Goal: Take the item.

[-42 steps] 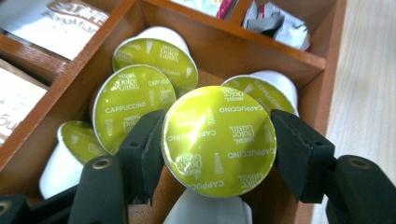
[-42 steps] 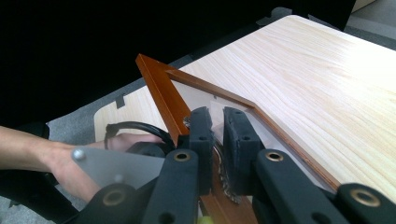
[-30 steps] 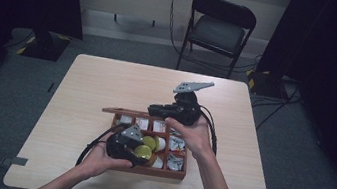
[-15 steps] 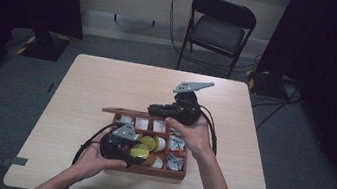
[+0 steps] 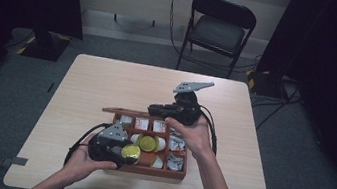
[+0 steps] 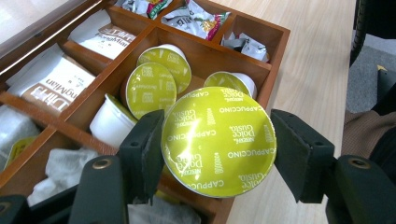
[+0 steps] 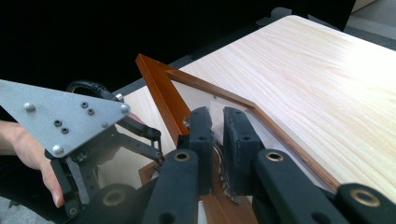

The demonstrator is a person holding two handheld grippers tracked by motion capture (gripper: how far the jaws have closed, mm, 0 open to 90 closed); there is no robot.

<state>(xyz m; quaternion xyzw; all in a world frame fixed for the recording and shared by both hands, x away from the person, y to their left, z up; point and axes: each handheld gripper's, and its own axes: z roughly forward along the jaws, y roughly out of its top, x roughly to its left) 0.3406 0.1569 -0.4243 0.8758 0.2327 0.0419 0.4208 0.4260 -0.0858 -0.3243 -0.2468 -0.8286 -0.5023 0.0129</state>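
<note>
left gripper view shows the left gripper (image 6: 218,144) clamped on the rim of a green capsule (image 6: 218,141) just above the wooden box (image 6: 275,51), while the right gripper (image 7: 218,135) pinches the box's open lid (image 7: 163,91) shut-jawed, so a tilt could pop the capsule free.

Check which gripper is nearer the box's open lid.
Right. The right gripper is shut on the lid at the box's far edge. The left gripper holds a capsule at the box's near-left corner.

Capsules (image 6: 159,79) in box (image 6: 275,35) on table (image 5: 107,85)
</note>
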